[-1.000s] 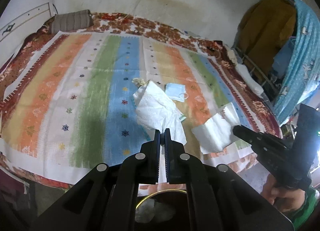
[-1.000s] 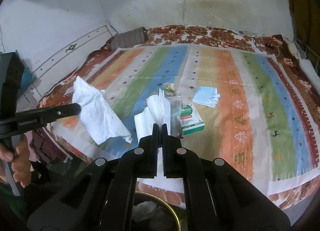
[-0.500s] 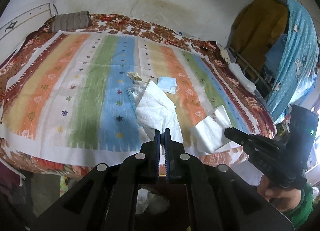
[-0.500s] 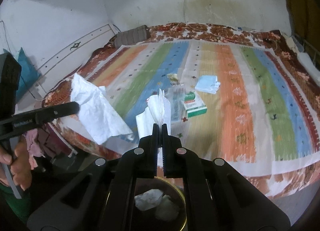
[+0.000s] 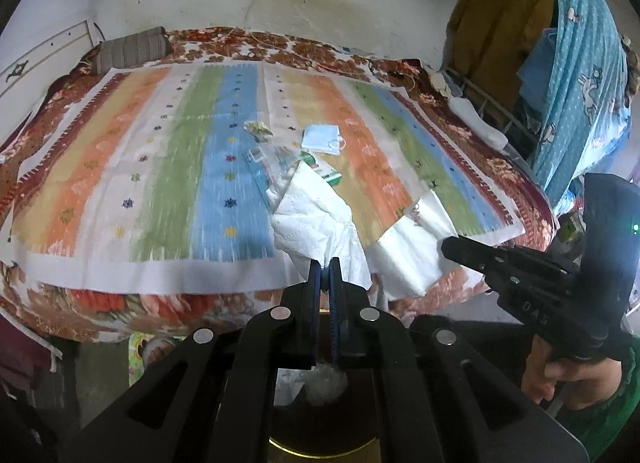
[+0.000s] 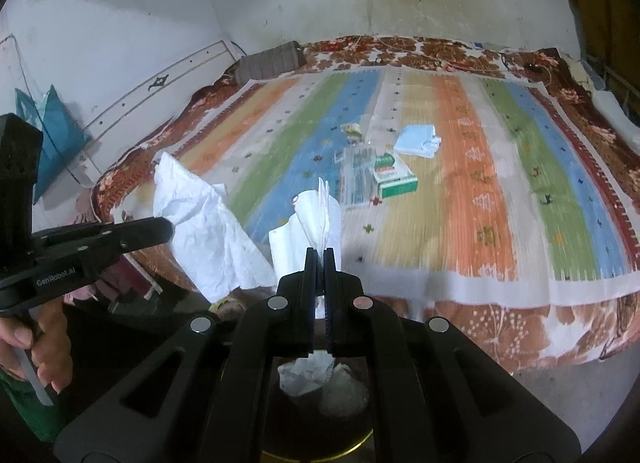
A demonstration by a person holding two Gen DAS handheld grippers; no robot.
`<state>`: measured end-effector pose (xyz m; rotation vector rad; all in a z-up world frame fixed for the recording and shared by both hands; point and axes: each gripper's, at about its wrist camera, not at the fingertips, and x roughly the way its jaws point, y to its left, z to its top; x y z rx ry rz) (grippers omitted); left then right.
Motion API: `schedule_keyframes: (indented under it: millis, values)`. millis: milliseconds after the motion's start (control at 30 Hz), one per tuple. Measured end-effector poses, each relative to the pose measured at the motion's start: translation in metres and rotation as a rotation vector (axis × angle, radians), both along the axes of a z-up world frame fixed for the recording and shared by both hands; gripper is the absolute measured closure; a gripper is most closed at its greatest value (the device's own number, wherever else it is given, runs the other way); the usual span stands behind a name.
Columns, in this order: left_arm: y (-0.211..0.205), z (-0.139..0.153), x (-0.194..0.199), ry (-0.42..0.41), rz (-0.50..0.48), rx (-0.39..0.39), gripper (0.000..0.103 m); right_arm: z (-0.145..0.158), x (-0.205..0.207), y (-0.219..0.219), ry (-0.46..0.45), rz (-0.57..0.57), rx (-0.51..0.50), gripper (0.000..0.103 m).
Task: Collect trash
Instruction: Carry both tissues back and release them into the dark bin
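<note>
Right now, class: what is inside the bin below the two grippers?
Inside the bin, crumpled white tissues and a clear plastic wad show between the right gripper frame. The frame hides the rest of the bin.

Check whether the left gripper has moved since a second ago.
Yes. The left gripper, shut on its tissue, has pulled back off the bed; its near edge now shows, above the bin.

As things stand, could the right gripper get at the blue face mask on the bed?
Probably not yet: the right gripper is shut on a white tissue, and the face mask lies mid-bed, beyond the green box.
</note>
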<state>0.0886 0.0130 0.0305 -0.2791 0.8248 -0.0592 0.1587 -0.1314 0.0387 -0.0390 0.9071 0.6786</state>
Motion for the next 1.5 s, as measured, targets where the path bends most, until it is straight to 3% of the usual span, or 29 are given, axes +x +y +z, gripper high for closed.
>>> schedule_keyframes:
  millis: [533, 600, 733, 933, 1500]
  values:
    - [-0.042, -0.045, -0.04, 0.11, -0.019, 0.08, 0.1, -0.04, -0.049, -0.001, 0.079, 0.025, -0.075, 0.1]
    - [-0.042, -0.05, -0.041, 0.131, -0.009, 0.07, 0.1, -0.045, -0.054, -0.001, 0.088, 0.022, -0.083, 0.1]
    - [-0.034, -0.07, -0.043, 0.21, 0.006, -0.038, 0.1, -0.06, -0.062, -0.001, 0.129, 0.01, -0.121, 0.1]
    - [-0.036, -0.081, -0.04, 0.247, 0.026, -0.002, 0.1, -0.087, -0.067, -0.002, 0.229, 0.01, -0.146, 0.1]
    - [-0.032, -0.136, -0.02, 0.465, 0.079, -0.059, 0.1, -0.131, -0.06, 0.0, 0.377, -0.054, -0.212, 0.1]
